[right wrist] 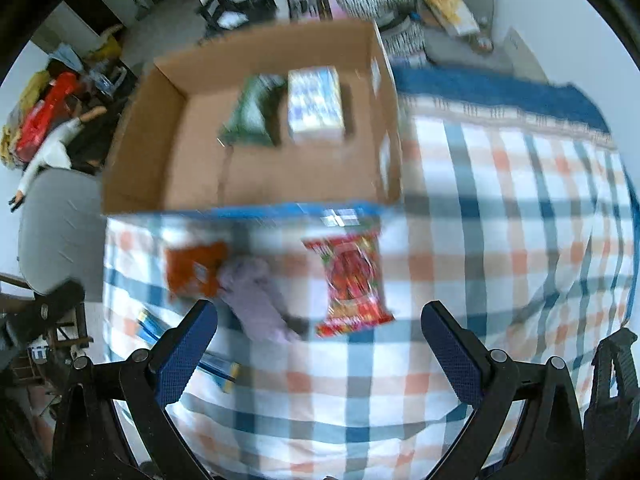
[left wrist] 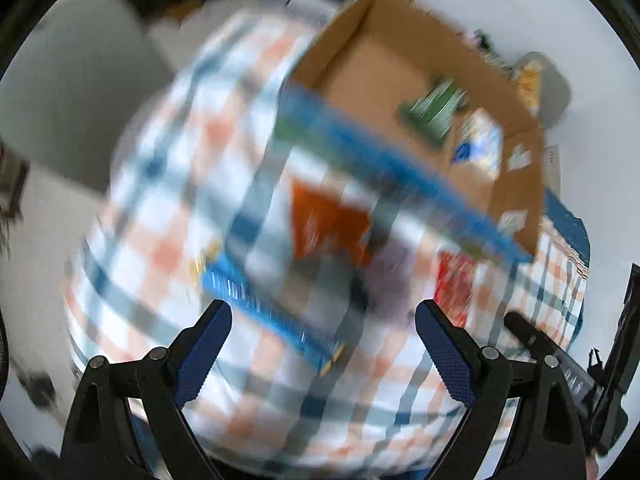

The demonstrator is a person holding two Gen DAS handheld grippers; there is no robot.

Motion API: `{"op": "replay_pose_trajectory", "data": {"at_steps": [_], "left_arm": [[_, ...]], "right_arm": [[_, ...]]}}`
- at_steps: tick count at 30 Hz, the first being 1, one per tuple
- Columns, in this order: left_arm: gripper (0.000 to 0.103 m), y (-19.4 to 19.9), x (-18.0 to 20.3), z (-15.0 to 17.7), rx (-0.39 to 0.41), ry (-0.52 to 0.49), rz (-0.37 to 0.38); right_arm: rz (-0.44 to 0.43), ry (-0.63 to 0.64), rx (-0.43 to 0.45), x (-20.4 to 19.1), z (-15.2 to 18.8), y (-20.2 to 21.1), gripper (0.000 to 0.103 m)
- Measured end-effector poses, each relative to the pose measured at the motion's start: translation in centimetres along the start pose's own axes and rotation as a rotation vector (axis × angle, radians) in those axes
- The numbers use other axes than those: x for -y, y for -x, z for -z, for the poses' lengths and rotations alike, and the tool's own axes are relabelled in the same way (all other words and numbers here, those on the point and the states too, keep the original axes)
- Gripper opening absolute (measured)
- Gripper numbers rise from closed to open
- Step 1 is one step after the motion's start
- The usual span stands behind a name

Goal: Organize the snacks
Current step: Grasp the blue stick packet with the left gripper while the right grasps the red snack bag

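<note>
Blue-padded fingers of the right gripper (right wrist: 319,320) stand wide apart with nothing between them, hovering over a checked tablecloth (right wrist: 480,240) of white, blue and orange. Likewise the left gripper (left wrist: 323,316) has its jaws spread and empty above the same cloth; that view is heavily blurred.

Just beyond the right gripper's left finger lies a blue snack packet (right wrist: 188,350), flat on the cloth and partly hidden by the finger. Past it, a pale lilac packet (right wrist: 256,300) rests on the cloth, its far end touching or overlapping an orange snack bag (right wrist: 196,268). To the right of these, apart from them, a red snack bag (right wrist: 352,284) lies flat.

Farther back, an open cardboard box (right wrist: 200,152) sits on the table with a blue strip along its near edge. Inside it, toward the far wall, a green packet (right wrist: 252,114) lies just beside a white and blue carton (right wrist: 316,104); whether they touch is unclear.

Beyond the table, a grey chair (right wrist: 460,20) carries a yellow-patterned bag, and clutter lies on the floor to the left.
</note>
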State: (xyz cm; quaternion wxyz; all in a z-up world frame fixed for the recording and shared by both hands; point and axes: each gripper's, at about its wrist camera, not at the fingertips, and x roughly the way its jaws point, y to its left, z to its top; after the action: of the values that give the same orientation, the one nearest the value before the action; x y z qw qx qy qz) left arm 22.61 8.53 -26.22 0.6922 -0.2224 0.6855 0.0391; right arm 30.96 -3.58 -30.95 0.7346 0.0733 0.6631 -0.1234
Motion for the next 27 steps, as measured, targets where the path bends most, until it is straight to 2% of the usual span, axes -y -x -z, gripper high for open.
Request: {"op": "replay_pose_trajectory", "data": {"at_steps": [5,11,13,14,16,18,20,22,23,24,27], "left_arm": [[0.094,-5.4,-2.9,1.6,-0.102,0.133,0.002],[0.093,-9.5,-5.0,2.3,-0.148,0.253,0.004],[0.076,-10.3,-5.2,2.4,-0.140,0.266,-0.002],[0.071,-10.5,-5.2,2.4,-0.137,0.259,-0.008],[0.045,-10.9,-4.7,2.3,-0.129,0.223,-0.045],[0.037,-11.0,-4.1,2.3,-0.120,0.176,-0.072],[0.031,-10.8,-3.3,2.2,-0.105,0.122,-0.105],[0.021,-10.5,-2.4,2.1,-0.090,0.064,-0.132],[0.020,-10.2,-1.9,2.1,-0.086,0.033,-0.145],[0.018,-9.9,-1.2,2.1,-0.082,-0.007,-0.158],[0.018,-9.0,1.2,2.2,-0.066,-0.143,-0.191]], "right_arm": [[0.003,-0.022,-0.065,2.0,0.7,-4.9,0.103],[-0.017,-0.065,-0.115,3.4,0.8,-9.1,0.100],[-0.023,-0.084,-0.128,3.8,0.7,-10.4,0.099],[-0.023,-0.089,-0.133,3.9,0.7,-10.9,0.098],[-0.038,-0.107,-0.146,4.1,0.5,-12.1,0.094],[-0.057,-0.125,-0.162,4.3,0.4,-13.2,0.090],[-0.072,-0.135,-0.176,4.5,0.3,-14.2,0.088],[-0.073,-0.133,-0.192,4.4,0.3,-15.0,0.073],[-0.064,-0.126,-0.198,4.3,0.3,-15.2,0.064],[-0.058,-0.121,-0.198,4.4,0.4,-15.2,0.060],[-0.068,-0.100,-0.237,4.4,1.1,-15.0,0.055]]}}
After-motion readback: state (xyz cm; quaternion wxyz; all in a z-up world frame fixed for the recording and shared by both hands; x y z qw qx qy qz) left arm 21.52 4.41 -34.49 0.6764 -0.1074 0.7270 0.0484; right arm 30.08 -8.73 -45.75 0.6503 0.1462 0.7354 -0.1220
